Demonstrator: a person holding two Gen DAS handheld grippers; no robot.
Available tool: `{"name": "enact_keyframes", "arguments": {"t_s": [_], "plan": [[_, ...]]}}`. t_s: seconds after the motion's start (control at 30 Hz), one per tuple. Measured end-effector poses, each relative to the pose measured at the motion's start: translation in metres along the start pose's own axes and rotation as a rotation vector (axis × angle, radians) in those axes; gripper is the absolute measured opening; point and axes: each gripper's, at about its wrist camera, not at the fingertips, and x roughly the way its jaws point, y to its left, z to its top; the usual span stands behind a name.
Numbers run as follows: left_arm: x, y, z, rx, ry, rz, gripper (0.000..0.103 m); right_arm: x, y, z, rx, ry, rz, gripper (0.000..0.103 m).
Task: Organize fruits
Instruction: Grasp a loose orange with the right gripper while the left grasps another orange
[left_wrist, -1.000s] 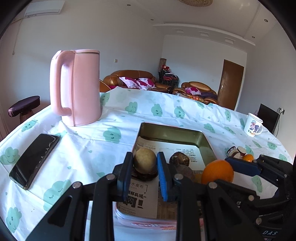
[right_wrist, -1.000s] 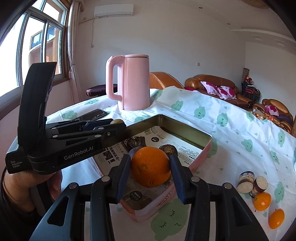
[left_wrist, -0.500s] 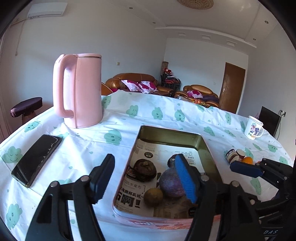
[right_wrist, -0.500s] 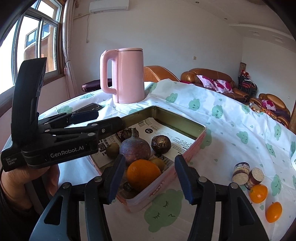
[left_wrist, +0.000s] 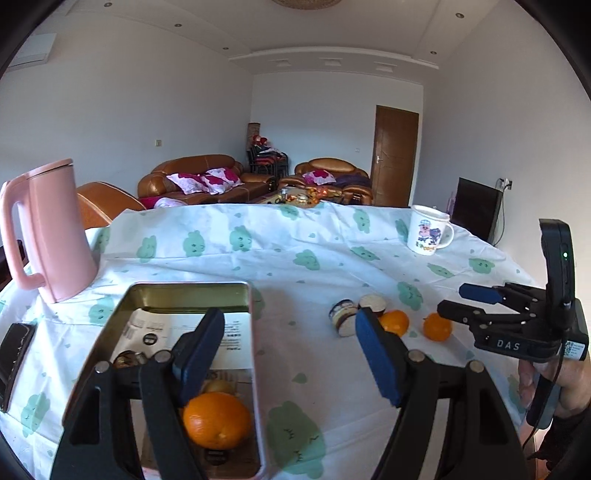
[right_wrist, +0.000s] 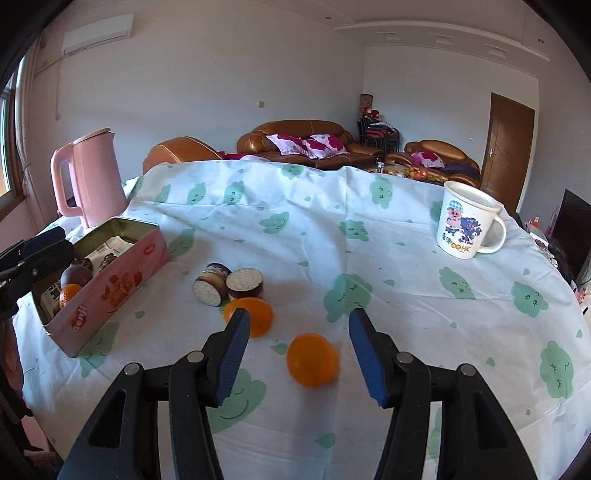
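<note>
The pink tin box (left_wrist: 255, 354) (right_wrist: 110, 288) holds an orange (left_wrist: 217, 420) (right_wrist: 68, 294) and several dark fruits on printed paper. My left gripper (left_wrist: 290, 354) is open and empty, above the box's right rim. My right gripper (right_wrist: 299, 350) (left_wrist: 476, 299) is open and empty, with a small orange (right_wrist: 313, 359) (left_wrist: 437, 326) on the cloth between its fingers. A second small orange (right_wrist: 255, 314) (left_wrist: 396, 321) lies just left of it. Two cut dark fruit pieces (right_wrist: 227, 284) (left_wrist: 354, 312) lie behind.
A pink kettle (left_wrist: 44, 236) (right_wrist: 88, 181) stands at the back left. A white cartoon mug (right_wrist: 467, 225) (left_wrist: 428, 230) stands at the back right. A black phone (left_wrist: 14, 354) lies left of the box. The tablecloth (right_wrist: 369, 258) has green cloud prints.
Both grippers opened and let their fruits go into the box. Both then swung right, away from the box, toward the loose fruits on the cloth.
</note>
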Motion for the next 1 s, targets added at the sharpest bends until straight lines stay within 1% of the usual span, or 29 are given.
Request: {"name": "enact_keyframes", "arguments": {"t_s": [0.13, 0.23, 0.3, 0.33, 0.4, 0.5, 0.53, 0.57, 0.6, 0.67, 0.7, 0.73, 0.77, 0.93, 1.0], "plan": [[0.025, -0.03, 0.003, 0.054, 0.044, -0.036, 0.076, 0.012, -0.009, -0.007, 0.027, 0.06, 0.028, 0.057], [0.044, -0.047, 0.0, 0.072, 0.095, -0.071, 0.076, 0.022, -0.008, -0.011, 0.031, 0.103, 0.029, 0.054], [0.055, -0.056, -0.002, 0.082, 0.126, -0.086, 0.076, 0.026, -0.009, -0.013, 0.041, 0.131, 0.043, 0.048], [0.059, -0.061, -0.003, 0.088, 0.139, -0.097, 0.076, 0.028, -0.01, -0.015, 0.046, 0.14, 0.043, 0.047], [0.067, -0.068, -0.002, 0.099, 0.163, -0.11, 0.076, 0.03, -0.01, -0.016, 0.047, 0.155, 0.052, 0.039], [0.078, -0.078, 0.0, 0.111, 0.194, -0.139, 0.075, 0.03, -0.01, -0.017, 0.047, 0.156, 0.055, 0.038], [0.082, -0.081, 0.0, 0.116, 0.216, -0.151, 0.073, 0.03, -0.011, -0.018, 0.053, 0.154, 0.053, 0.038], [0.087, -0.084, 0.0, 0.118, 0.237, -0.164, 0.067, 0.029, -0.014, -0.018, 0.065, 0.15, 0.052, 0.038], [0.09, -0.086, -0.001, 0.118, 0.251, -0.177, 0.064, 0.028, -0.017, -0.018, 0.084, 0.145, 0.052, 0.038], [0.098, -0.089, -0.002, 0.117, 0.286, -0.194, 0.06, 0.027, -0.025, -0.018, 0.126, 0.136, 0.056, 0.038], [0.102, -0.09, -0.002, 0.115, 0.303, -0.195, 0.058, 0.026, -0.027, -0.019, 0.141, 0.135, 0.058, 0.038], [0.105, -0.091, -0.002, 0.114, 0.314, -0.193, 0.052, 0.026, -0.029, -0.019, 0.15, 0.132, 0.06, 0.038], [0.107, -0.092, -0.002, 0.115, 0.319, -0.196, 0.049, 0.025, -0.029, -0.019, 0.154, 0.127, 0.059, 0.038], [0.12, -0.098, -0.002, 0.124, 0.358, -0.183, 0.048, 0.024, -0.03, -0.019, 0.163, 0.126, 0.061, 0.038], [0.128, -0.102, -0.003, 0.136, 0.391, -0.178, 0.048, 0.023, -0.031, -0.019, 0.167, 0.121, 0.058, 0.038]]}}
